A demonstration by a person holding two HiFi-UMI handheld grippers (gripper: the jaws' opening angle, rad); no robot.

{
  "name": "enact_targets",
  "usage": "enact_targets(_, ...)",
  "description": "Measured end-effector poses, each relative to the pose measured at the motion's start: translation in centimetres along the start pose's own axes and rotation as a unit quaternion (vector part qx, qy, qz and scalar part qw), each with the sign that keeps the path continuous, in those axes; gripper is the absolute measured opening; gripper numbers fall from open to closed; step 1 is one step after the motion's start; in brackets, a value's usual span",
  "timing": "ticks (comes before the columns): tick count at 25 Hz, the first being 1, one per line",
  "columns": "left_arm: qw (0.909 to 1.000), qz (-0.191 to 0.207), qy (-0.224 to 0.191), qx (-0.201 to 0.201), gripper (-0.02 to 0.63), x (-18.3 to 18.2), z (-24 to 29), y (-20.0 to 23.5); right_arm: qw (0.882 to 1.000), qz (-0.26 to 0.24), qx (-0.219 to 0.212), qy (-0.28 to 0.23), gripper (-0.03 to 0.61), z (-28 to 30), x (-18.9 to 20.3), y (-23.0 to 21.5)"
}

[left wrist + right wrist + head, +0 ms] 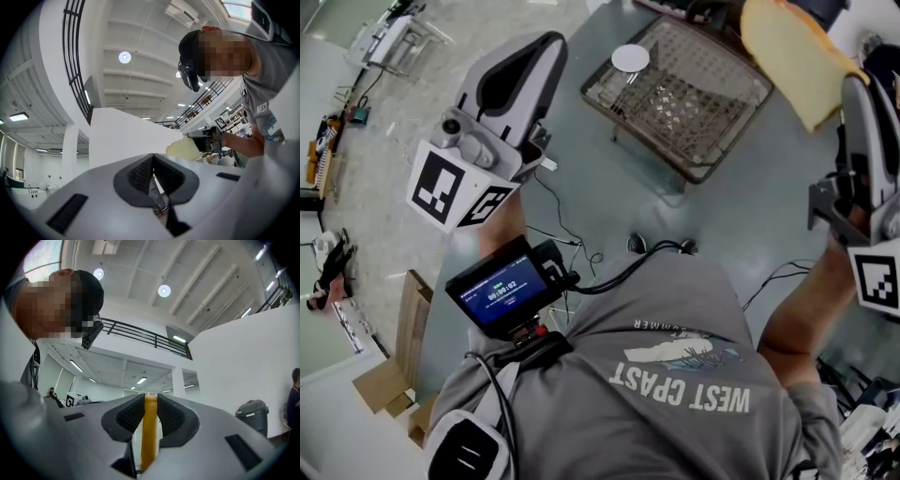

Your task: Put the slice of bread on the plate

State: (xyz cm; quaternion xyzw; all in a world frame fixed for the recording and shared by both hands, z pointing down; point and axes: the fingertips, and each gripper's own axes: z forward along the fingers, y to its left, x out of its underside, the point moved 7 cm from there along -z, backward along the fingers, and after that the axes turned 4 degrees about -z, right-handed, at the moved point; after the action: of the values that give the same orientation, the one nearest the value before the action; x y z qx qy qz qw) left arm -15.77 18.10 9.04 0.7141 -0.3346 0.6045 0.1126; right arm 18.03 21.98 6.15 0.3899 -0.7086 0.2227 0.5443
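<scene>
In the right tool (150, 404), one bread slice (792, 56)

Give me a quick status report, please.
Left gripper shut, empty. Right gripper shut on bread, aloft. Plate bare on wire rack; nothing in the way.

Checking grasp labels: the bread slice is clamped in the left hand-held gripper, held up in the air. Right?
Wrong side. The right hand-held gripper clamps the bread slice, held up in the air; the right gripper view shows it between the jaws.
</scene>
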Motion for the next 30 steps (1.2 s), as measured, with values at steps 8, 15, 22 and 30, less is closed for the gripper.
enact_targets(8,0.9998,0.001,-0.005,0.017,0.008,-0.3,0.5,-0.8,1.0,-0.004,0.007,-0.005,0.081,-0.8,-0.8,0.5)
enact_targets(15,0.9999,-0.009,-0.003,0.008,0.006,0.1,0.1,-0.8,1.0,0.0,-0.003,0.002,0.081,0.0,-0.5,0.7)
enact_targets(22,0.9997,-0.007,0.009,-0.02,0.006,3.5,6.9,3.5,0.999,0.018,-0.037,0.007,0.081,5.9,3.2,-7.4)
enact_targets(30,0.999,0.002,0.014,-0.043,0.006,2.9,8.2,3.8,0.998,0.025,-0.064,0.002,0.081,7.6,3.0,-9.4)
